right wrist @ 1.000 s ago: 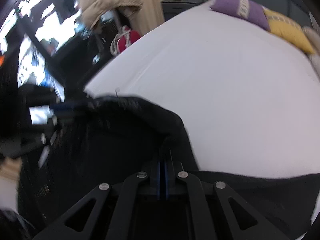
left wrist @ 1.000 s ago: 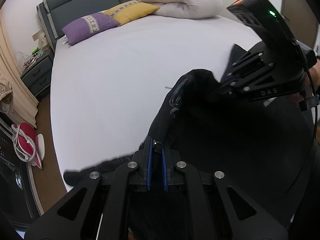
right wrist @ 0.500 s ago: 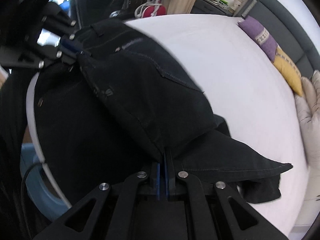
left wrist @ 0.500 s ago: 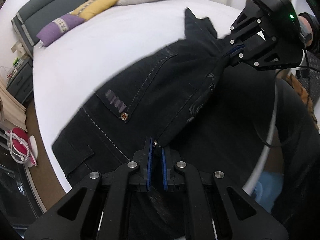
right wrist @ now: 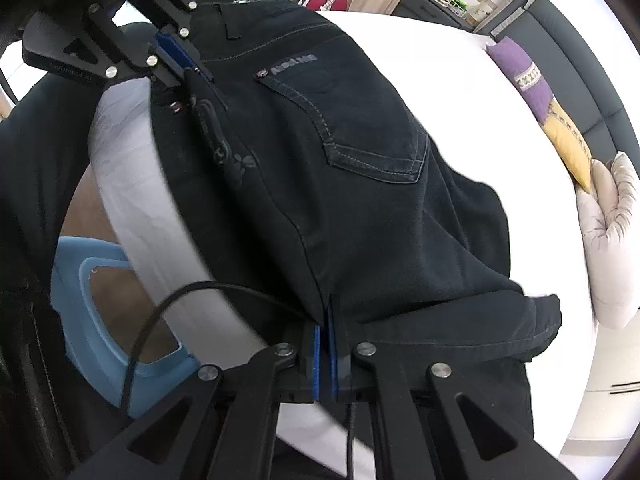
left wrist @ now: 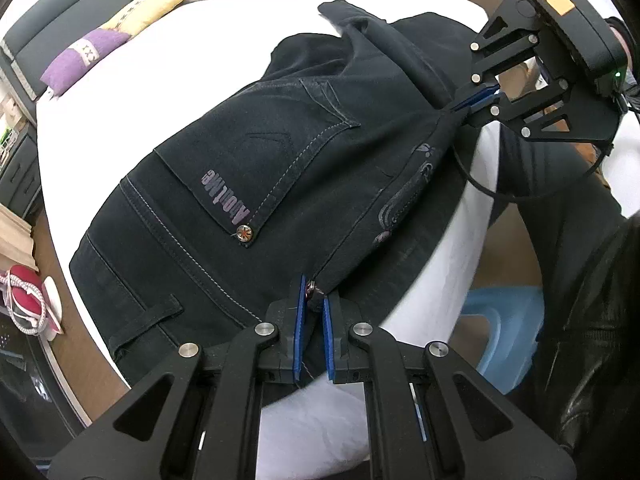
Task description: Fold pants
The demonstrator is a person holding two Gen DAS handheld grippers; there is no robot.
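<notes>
Black denim pants [left wrist: 280, 184] lie seat-up across the near corner of a white bed [left wrist: 168, 80], the waistband toward the bed's edge, the legs trailing away toward the pillows. One lengthwise fold appears made: a single back pocket with grey lettering and a metal rivet faces up, and the doubled side seam, printed with a faint grey swirl, runs along the near side of the pants. The left gripper [left wrist: 312, 312] is clamped on that doubled edge at the waist end, blue pads pinching denim. The right gripper [right wrist: 326, 332] is likewise closed on the same edge farther down, at the thigh. Between the two the seam is pulled into a taut line, lifted slightly off the sheet.

Judged from this, the task is roughly at its middle: the halves are laid together, but the edge has not been let go, the lower legs beyond the right gripper lie rumpled with a hem curling over, and the crosswise folds remain.

The denim is heavy and matte, with pale contrast stitching and a loose belt loop near the waistband. The sheet under the pants is smooth. Beyond the pants, at the dark padded headboard, sit a purple pillow [left wrist: 84, 56], a yellow pillow [left wrist: 148, 8] and a rolled cream duvet [right wrist: 608, 240]. A blue plastic stool [right wrist: 96, 288] stands on the floor below the pants' near edge.
</notes>
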